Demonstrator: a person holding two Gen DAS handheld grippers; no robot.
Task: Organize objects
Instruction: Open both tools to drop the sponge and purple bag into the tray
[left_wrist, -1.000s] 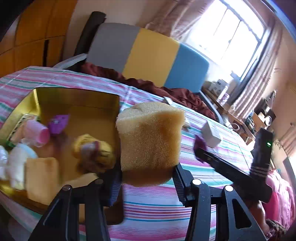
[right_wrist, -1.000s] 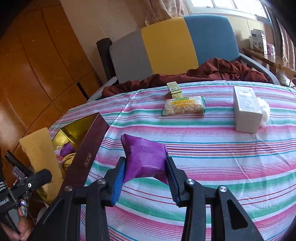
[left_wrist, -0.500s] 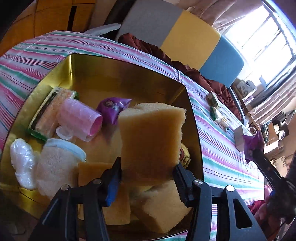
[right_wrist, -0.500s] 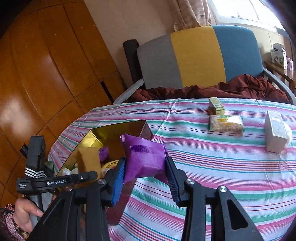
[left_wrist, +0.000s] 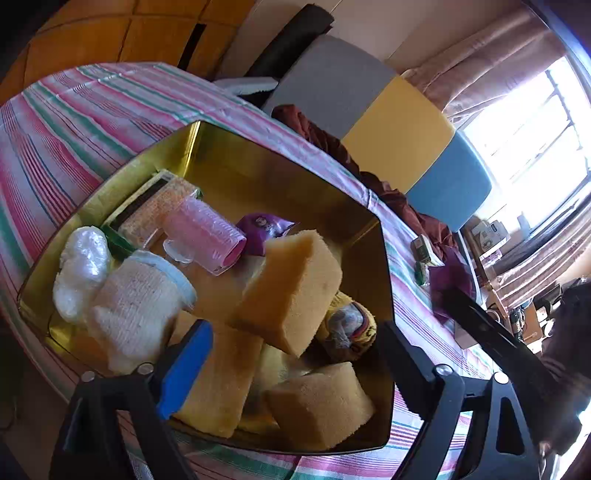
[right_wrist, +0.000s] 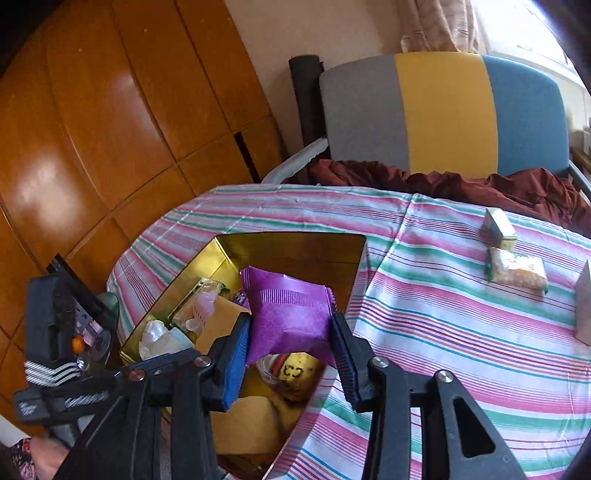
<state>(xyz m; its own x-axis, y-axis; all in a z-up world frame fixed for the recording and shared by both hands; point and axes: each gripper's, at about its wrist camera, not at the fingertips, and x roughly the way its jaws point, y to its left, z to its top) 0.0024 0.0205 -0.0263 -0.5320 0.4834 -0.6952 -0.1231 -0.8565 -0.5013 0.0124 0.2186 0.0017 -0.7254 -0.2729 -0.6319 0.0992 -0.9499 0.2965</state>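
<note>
A gold tin (left_wrist: 384, 258) on the striped table holds several things. Over it my left gripper (left_wrist: 295, 369) has its jaws opening wide. A yellow sponge (left_wrist: 291, 291) sits tilted between them, free of both pads, resting on other sponges (left_wrist: 218, 376). In the right wrist view my right gripper (right_wrist: 290, 332) is shut on a purple packet (right_wrist: 288, 317) and hangs above the near end of the tin (right_wrist: 288, 236). That packet (left_wrist: 447, 277) also shows at the right of the left wrist view.
In the tin lie a pink cup (left_wrist: 207, 236), a purple pouch (left_wrist: 262, 229), a white knitted piece (left_wrist: 136, 306) and a yellow round packet (left_wrist: 347, 325). On the cloth are a small green box (right_wrist: 498, 229), a snack packet (right_wrist: 517, 273) and a white box (right_wrist: 585, 306). A chair (right_wrist: 443, 110) stands behind.
My left gripper moved over the tin, opened and let go of the sponge, which now tips down onto the others. My right gripper carried the purple packet from the table to above the tin.
</note>
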